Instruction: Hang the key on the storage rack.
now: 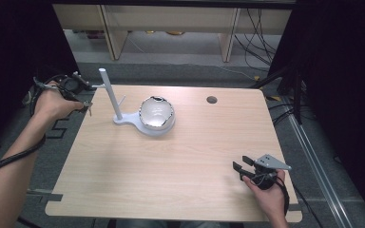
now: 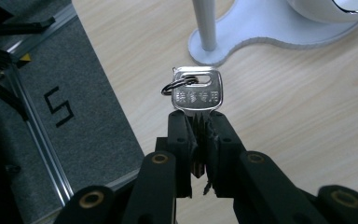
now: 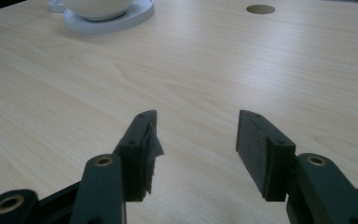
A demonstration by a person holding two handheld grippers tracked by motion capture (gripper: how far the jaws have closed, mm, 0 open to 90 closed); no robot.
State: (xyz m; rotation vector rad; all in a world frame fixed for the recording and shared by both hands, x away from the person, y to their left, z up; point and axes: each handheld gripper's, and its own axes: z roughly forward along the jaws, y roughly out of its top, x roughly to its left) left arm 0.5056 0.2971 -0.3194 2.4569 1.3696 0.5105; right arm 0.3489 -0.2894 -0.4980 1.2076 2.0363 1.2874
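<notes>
My left gripper [image 2: 199,122] is shut on a silver key [image 2: 197,92], whose square head and small ring stick out past the jaws. In the high view that left gripper [image 1: 86,105] hovers at the table's far left edge, just left of a white stand [image 1: 110,95] with an upright post and side pegs. The stand's base carries a shiny white bowl [image 1: 156,113]. Low over the near right part of the table, my right gripper [image 1: 238,170] rests open, and in its own view the right gripper [image 3: 196,133] has nothing between its jaws.
A round cable hole [image 1: 212,99] is cut into the wooden table [image 1: 180,156] at the far right. Grey floor with a metal rail [image 2: 37,135] lies off the table's left edge. Cables trail on the floor behind and to the right.
</notes>
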